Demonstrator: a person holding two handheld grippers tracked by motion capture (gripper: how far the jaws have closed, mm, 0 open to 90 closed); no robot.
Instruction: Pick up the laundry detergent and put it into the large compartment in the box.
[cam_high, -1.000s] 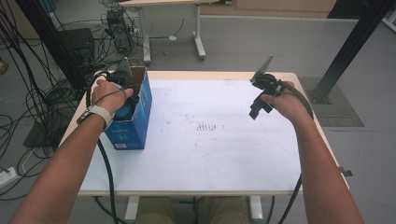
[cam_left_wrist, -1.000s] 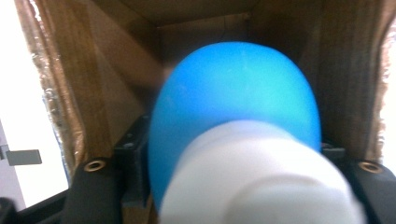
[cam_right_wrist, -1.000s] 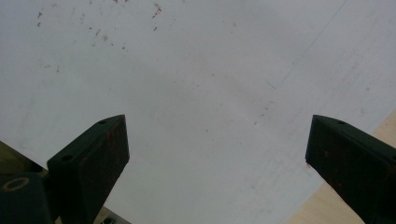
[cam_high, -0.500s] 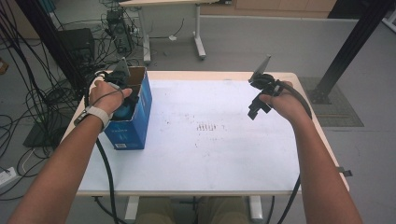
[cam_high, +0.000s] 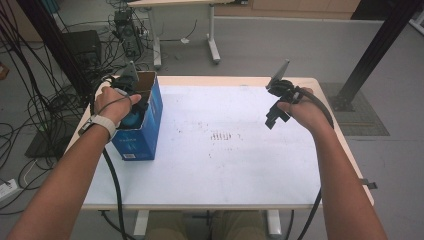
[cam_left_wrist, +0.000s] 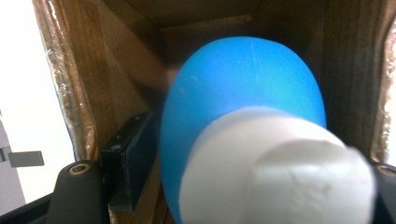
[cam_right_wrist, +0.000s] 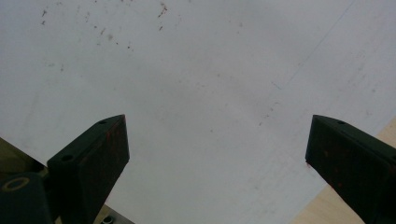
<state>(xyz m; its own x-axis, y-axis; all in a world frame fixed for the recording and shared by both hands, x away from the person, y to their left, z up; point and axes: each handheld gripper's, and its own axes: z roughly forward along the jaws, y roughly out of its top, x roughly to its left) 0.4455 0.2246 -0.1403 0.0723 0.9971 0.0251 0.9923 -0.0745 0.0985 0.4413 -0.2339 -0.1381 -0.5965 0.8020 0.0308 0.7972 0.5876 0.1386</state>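
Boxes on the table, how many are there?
1. The blue cardboard box stands open-topped at the table's left edge, with the left gripper reaching into it and a blue-and-white object inside. Anything deeper inside stays hidden.

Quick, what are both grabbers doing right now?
Left gripper: its fingers have just been opening, with the blue ball between them inside the box; whether they grip it cannot be told.
Right gripper: open, holding nothing.
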